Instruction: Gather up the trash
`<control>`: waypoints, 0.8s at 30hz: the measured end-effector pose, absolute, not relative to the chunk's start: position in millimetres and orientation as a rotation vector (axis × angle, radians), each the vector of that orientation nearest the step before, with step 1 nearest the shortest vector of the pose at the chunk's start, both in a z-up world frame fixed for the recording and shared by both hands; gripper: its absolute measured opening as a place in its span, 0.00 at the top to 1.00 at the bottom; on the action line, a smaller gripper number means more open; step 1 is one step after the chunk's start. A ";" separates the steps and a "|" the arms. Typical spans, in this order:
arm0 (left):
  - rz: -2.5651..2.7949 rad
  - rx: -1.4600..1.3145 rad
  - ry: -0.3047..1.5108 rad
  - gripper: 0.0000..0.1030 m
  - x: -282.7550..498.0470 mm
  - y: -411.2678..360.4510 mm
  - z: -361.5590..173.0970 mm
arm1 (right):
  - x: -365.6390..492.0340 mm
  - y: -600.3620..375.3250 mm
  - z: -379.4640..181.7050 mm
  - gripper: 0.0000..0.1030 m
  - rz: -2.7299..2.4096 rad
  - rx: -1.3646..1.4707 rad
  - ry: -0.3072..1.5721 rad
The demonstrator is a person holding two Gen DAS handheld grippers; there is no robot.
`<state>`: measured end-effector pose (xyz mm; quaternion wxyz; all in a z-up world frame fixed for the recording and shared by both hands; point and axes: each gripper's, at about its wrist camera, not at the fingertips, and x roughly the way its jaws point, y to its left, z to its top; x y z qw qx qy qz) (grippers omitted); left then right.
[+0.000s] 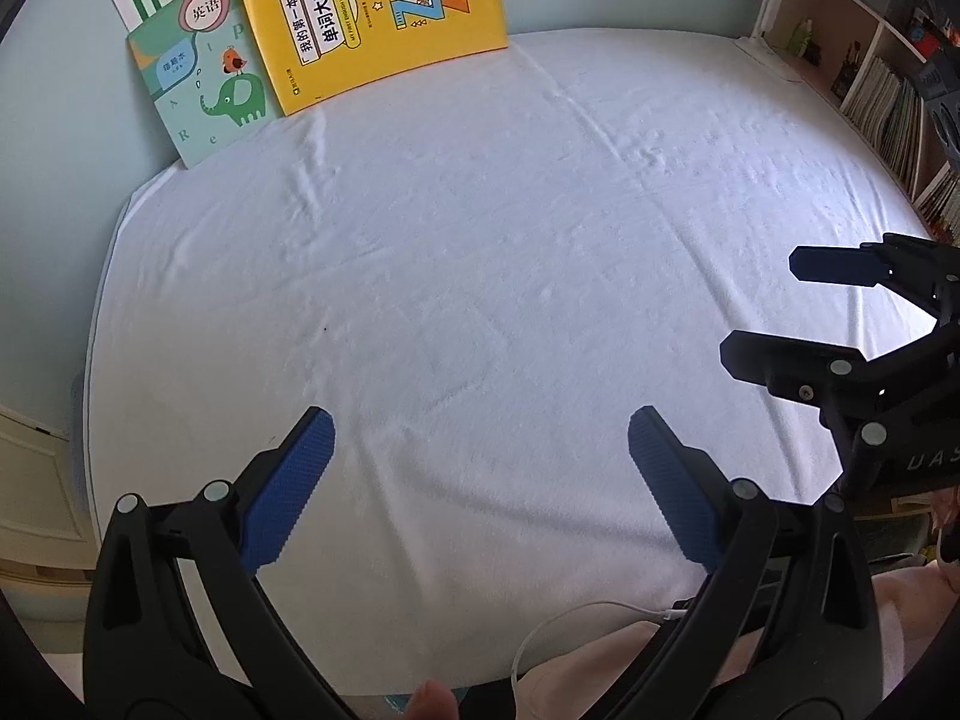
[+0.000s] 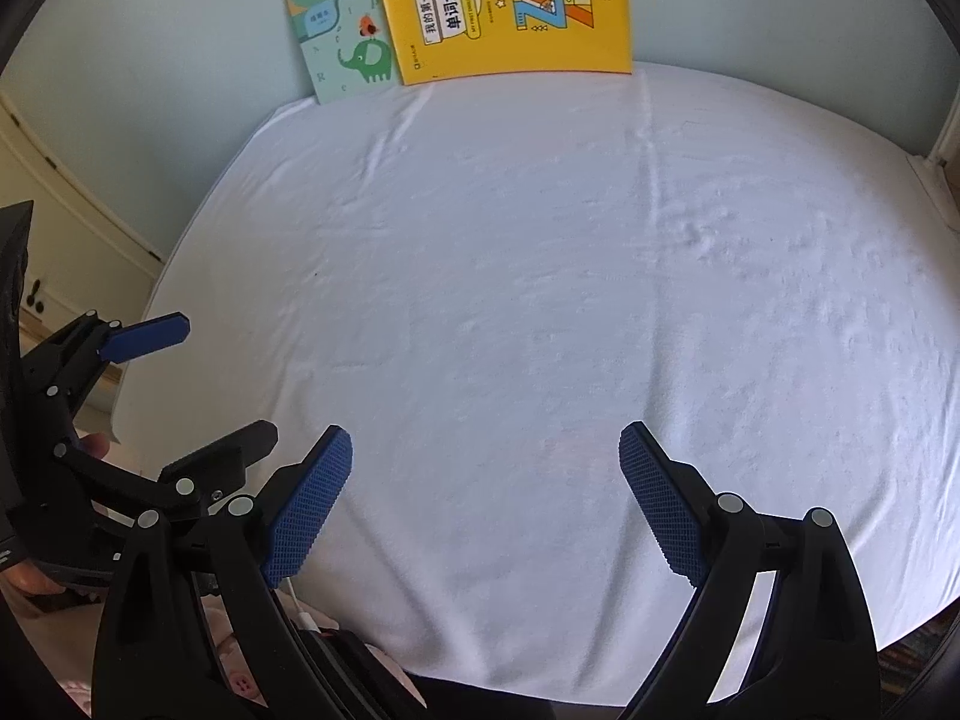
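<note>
- Left wrist view: your left gripper [image 1: 480,480] is spread wide and empty, the white cloth [image 1: 480,240] bare ahead of it.
- Your right gripper [image 2: 486,492] is equally wide, holding nothing.
- No trash shows in either view; only books [image 2: 510,12] stand far ahead.
- Sweep your view beyond the cloth's edges before you reach.

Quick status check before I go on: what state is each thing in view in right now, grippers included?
left gripper: open, nothing between its jaws
right gripper: open, nothing between its jaws
yellow book: closed, propped upright against the wall
green elephant book: closed, leaning on the wall, partly behind the yellow book
white cloth: spread flat, lightly creased, no trash visible on it
</note>
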<state>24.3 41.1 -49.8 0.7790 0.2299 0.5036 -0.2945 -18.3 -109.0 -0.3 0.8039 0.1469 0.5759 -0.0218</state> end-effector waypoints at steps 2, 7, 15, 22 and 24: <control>-0.647 0.499 1.080 0.07 24.7 39.8 -48.4 | -19.6 -111.1 1.5 0.13 -0.060 0.320 1.226; -0.659 0.506 1.063 0.07 23.6 35.7 -47.0 | -21.3 -115.2 6.3 0.13 -0.089 0.317 1.206; -0.645 0.490 1.045 0.07 29.9 33.2 -42.8 | -19.7 -125.7 6.9 0.13 -0.099 0.320 1.193; -0.616 0.482 1.044 0.07 34.5 33.4 -42.1 | -13.3 -131.0 7.3 0.13 -0.088 0.312 1.190; -0.607 0.478 1.046 0.07 35.7 34.0 -42.3 | -12.2 -131.9 6.5 0.13 -0.082 0.310 1.192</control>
